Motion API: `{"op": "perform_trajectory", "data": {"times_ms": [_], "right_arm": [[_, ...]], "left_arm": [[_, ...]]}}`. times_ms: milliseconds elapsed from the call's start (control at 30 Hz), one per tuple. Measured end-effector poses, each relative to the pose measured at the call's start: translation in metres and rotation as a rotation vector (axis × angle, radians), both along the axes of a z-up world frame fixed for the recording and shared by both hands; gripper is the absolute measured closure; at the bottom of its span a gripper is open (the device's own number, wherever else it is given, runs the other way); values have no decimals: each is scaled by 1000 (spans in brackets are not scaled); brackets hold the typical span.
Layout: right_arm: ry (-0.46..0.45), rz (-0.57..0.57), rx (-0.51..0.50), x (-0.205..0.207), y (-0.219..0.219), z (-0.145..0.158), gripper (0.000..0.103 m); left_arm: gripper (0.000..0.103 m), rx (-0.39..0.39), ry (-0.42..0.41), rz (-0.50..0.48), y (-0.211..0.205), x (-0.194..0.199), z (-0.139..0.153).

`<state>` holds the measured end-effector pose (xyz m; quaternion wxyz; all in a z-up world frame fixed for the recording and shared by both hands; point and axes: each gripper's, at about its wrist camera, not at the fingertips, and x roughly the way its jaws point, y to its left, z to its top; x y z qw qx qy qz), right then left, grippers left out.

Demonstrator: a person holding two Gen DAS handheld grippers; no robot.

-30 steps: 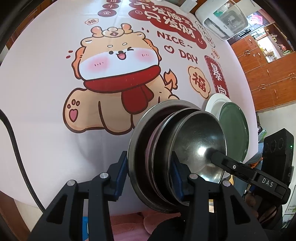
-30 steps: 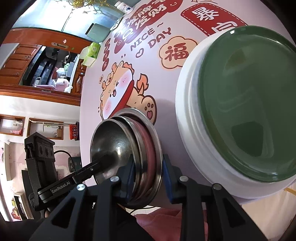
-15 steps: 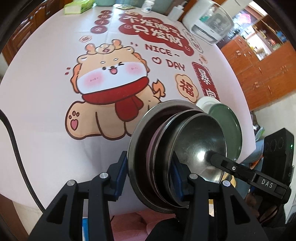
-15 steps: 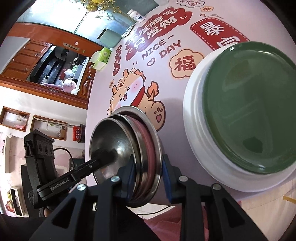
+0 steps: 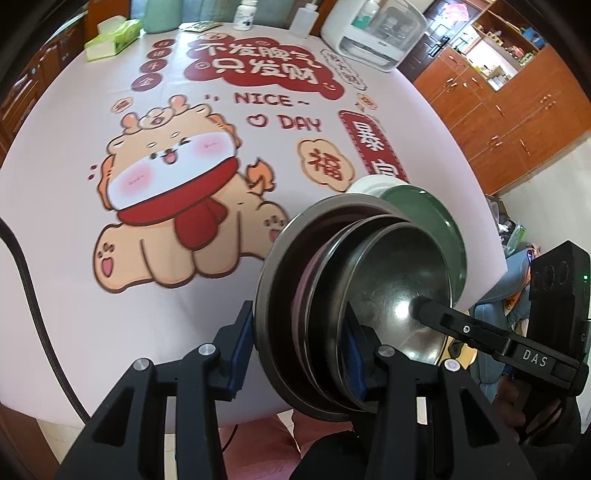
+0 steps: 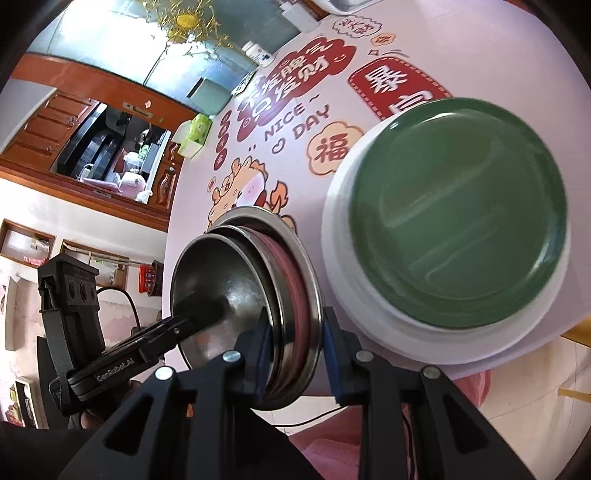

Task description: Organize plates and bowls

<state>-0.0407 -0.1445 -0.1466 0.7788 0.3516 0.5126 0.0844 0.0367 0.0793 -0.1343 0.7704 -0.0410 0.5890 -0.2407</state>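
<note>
A nested stack of steel bowls (image 5: pixel 369 291) with a pink one between them is held on edge in the air, off the table's near edge. My left gripper (image 5: pixel 299 354) is shut on the stack's rim. My right gripper (image 6: pixel 295 343) is shut on the same stack (image 6: pixel 236 295) from the opposite side. A green plate (image 6: pixel 458 210) sits on a white plate (image 6: pixel 369 332) at the table's near right edge, also in the left wrist view (image 5: pixel 436 218), just behind the stack.
The round table (image 5: pixel 110 314) has a pink cloth with a cartoon dragon print. At its far side stand a tissue box (image 5: pixel 110 38), bottles (image 5: pixel 243 14) and a white appliance (image 5: pixel 373 33). Wooden cabinets (image 5: pixel 517 110) are to the right.
Both grippers have lifted and drawn back with the bowl stack, so more of the table shows. The plates have not moved.
</note>
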Motion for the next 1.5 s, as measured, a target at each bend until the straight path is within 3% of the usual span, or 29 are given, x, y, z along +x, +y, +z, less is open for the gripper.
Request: {"op": "perform_trajectory", "data": {"times_ms": [733, 1500], "right_arm": [[16, -9, -19, -14, -107, 12, 78], [86, 112, -23, 27, -179, -1, 78]], "left_arm": [[62, -25, -13, -30, -112, -9, 16], [61, -20, 43, 87, -176, 5, -2]]}}
